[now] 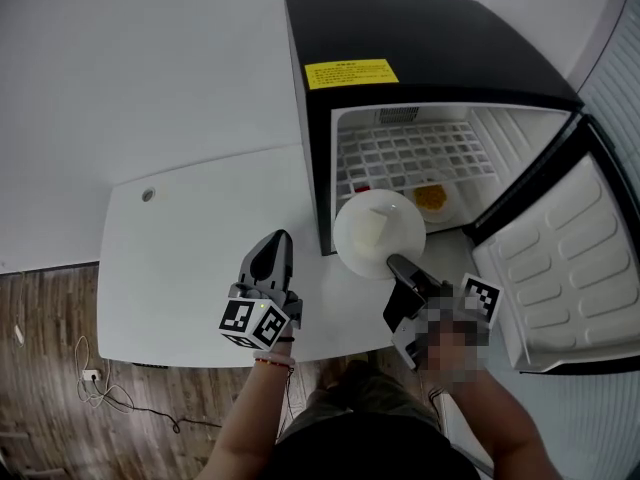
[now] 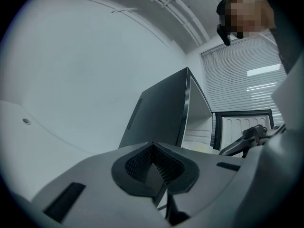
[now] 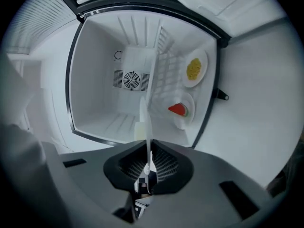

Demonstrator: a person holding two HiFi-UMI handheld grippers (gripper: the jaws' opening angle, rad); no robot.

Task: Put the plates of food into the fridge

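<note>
**Step in hand:** carrying a plate into the fridge.

**State:**
- The right gripper point(image 1: 393, 261) is pinched on the near rim of a white plate point(image 1: 350, 240) bearing a pale block of food point(image 1: 376, 228).
- The plate hangs just outside the fridge point(image 1: 400, 38), at the lower left corner of its opening. The door point(image 1: 565, 258) is swung wide to the right.
- Inside, apparently on the level below the wire shelf point(image 1: 410, 153), sit a plate of yellow food point(image 3: 202, 57) and a plate with a red slice point(image 3: 183, 123).
- The left gripper point(image 1: 278, 240) is pressed together on nothing, above the table point(image 1: 190, 268) near its front edge.

**Procedure, as I judge it:**
1. Keep the plate level. It is gripped at one rim only, so the far side will tend to droop and the block may slide.
2. The wire shelf looks bare, so aim for it. Clear its front edge before advancing.
3. Set the plate down flat, then release.
4. Keep the left gripper clear of the opening.
</note>
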